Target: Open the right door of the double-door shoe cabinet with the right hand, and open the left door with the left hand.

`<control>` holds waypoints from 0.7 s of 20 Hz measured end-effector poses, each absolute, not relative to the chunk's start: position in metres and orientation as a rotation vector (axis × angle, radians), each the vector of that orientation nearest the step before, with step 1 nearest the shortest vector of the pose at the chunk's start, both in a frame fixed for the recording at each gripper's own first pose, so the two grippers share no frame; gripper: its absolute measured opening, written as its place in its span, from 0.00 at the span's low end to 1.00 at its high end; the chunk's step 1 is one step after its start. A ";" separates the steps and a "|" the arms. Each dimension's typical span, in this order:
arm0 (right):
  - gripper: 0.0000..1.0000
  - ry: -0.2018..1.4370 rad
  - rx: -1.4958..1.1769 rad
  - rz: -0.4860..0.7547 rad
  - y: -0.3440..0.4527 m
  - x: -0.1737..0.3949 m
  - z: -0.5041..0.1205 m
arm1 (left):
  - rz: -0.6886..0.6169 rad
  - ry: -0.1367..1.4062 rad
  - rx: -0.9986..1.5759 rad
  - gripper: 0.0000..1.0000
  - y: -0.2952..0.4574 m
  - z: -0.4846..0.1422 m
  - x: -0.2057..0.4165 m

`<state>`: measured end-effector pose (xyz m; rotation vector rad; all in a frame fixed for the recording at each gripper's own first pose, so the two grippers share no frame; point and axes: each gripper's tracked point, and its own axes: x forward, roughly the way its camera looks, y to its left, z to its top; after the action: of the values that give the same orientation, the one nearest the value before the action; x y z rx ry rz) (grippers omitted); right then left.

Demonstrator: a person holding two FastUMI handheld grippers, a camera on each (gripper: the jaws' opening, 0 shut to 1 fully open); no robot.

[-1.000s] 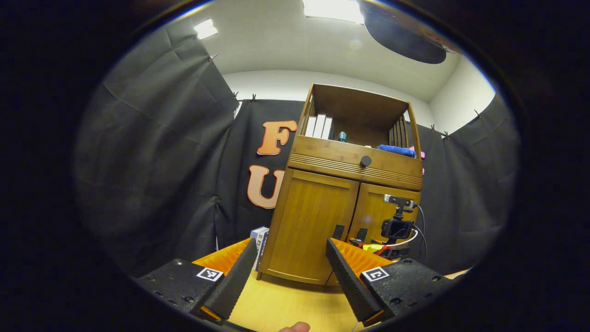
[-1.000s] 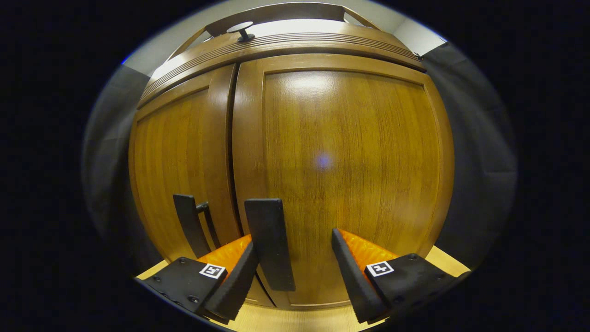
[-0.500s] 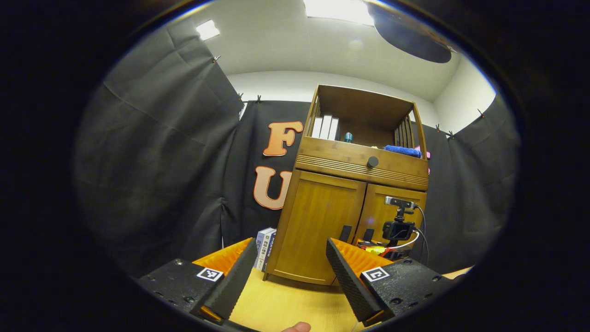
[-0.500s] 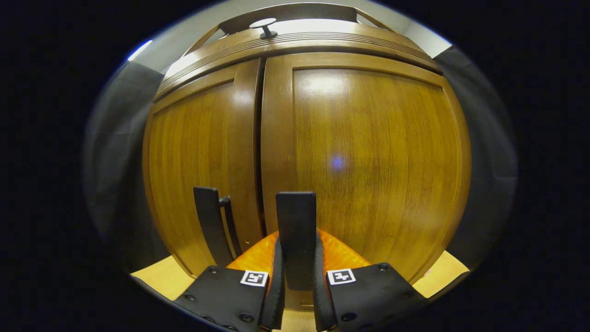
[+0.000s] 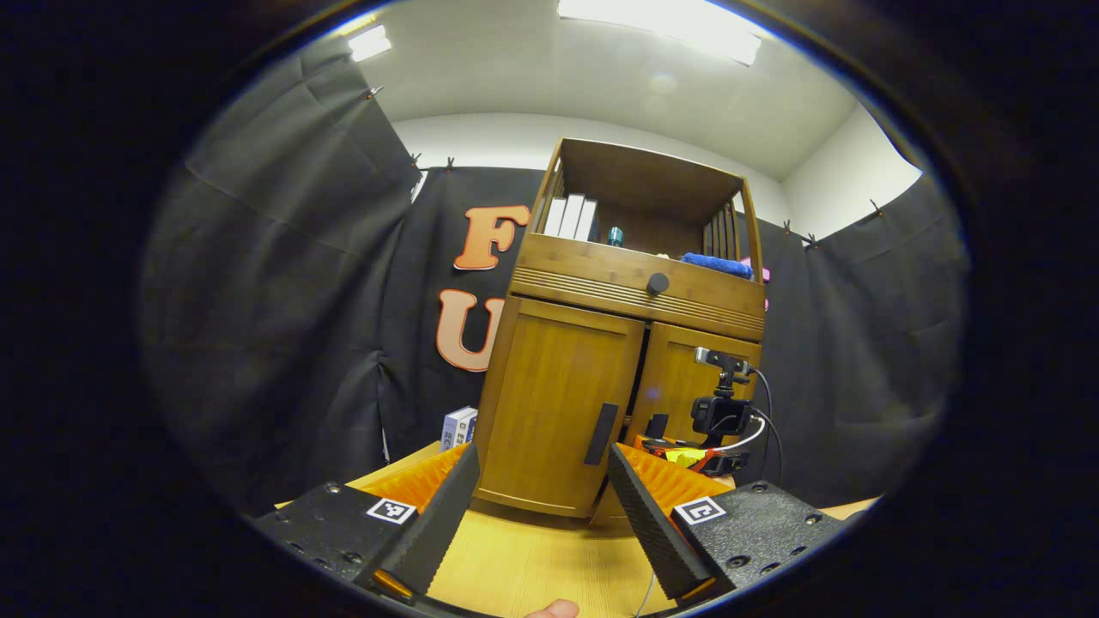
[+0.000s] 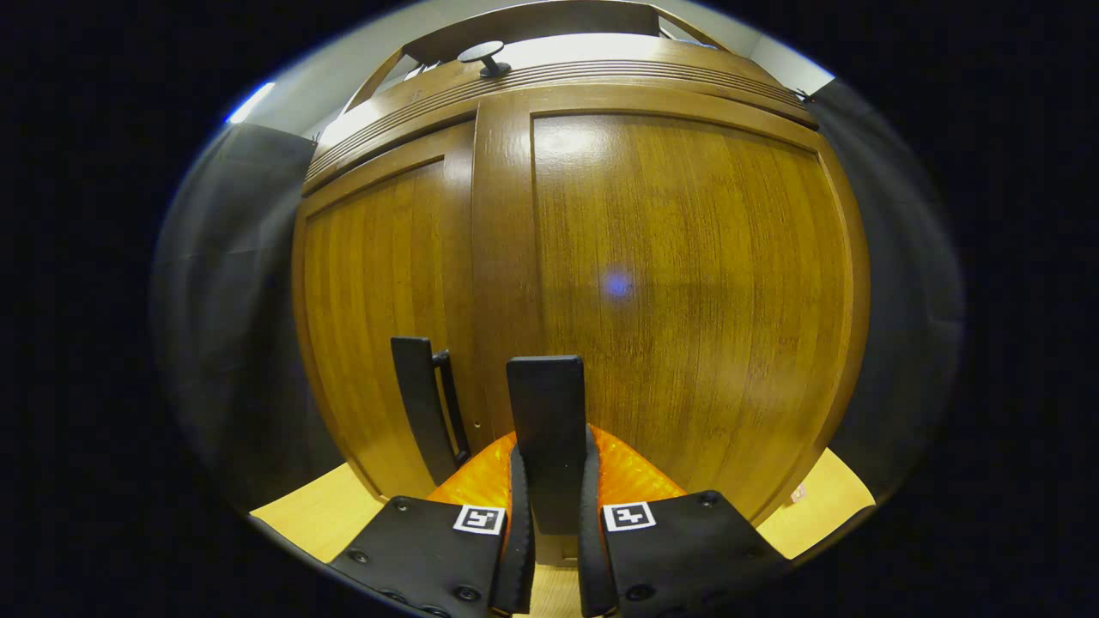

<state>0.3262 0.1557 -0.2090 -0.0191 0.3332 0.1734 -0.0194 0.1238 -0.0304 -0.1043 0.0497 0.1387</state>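
Your right door point(image 6: 678, 283) has swung slightly ajar; right gripper point(image 6: 549, 532) jaws clamp its handle point(image 6: 546, 429), left gripper point(image 5: 537, 515) jaws apart.

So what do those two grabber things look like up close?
Each gripper, the left gripper and the right gripper, has two wedge-shaped jaws with ribbed faces, bolted to dark speckled blocks. Every block carries a small square black-and-white marker. In the left gripper view the right gripper has a little camera on top, trailing white and red cables.
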 end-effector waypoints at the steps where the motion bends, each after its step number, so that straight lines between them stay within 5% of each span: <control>1: 0.29 0.335 -0.012 0.184 0.154 0.318 -0.207 | 0.130 0.050 -0.089 0.91 0.120 -0.029 -0.017; 5: 0.33 0.296 -0.037 0.207 0.142 0.285 -0.195 | 0.116 0.051 -0.057 0.94 0.102 -0.030 -0.014; 7: 0.24 0.290 -0.012 0.216 0.136 0.265 -0.188 | 0.078 0.060 -0.095 0.94 0.084 -0.034 -0.013; 14: 0.24 0.270 -0.027 0.216 0.091 0.212 -0.171 | 0.068 0.028 -0.095 0.91 0.071 -0.025 -0.005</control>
<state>0.2117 0.0912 -0.1712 -0.0273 0.2704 0.2156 -0.0053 0.0705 -0.0255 -0.0952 0.0276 0.0684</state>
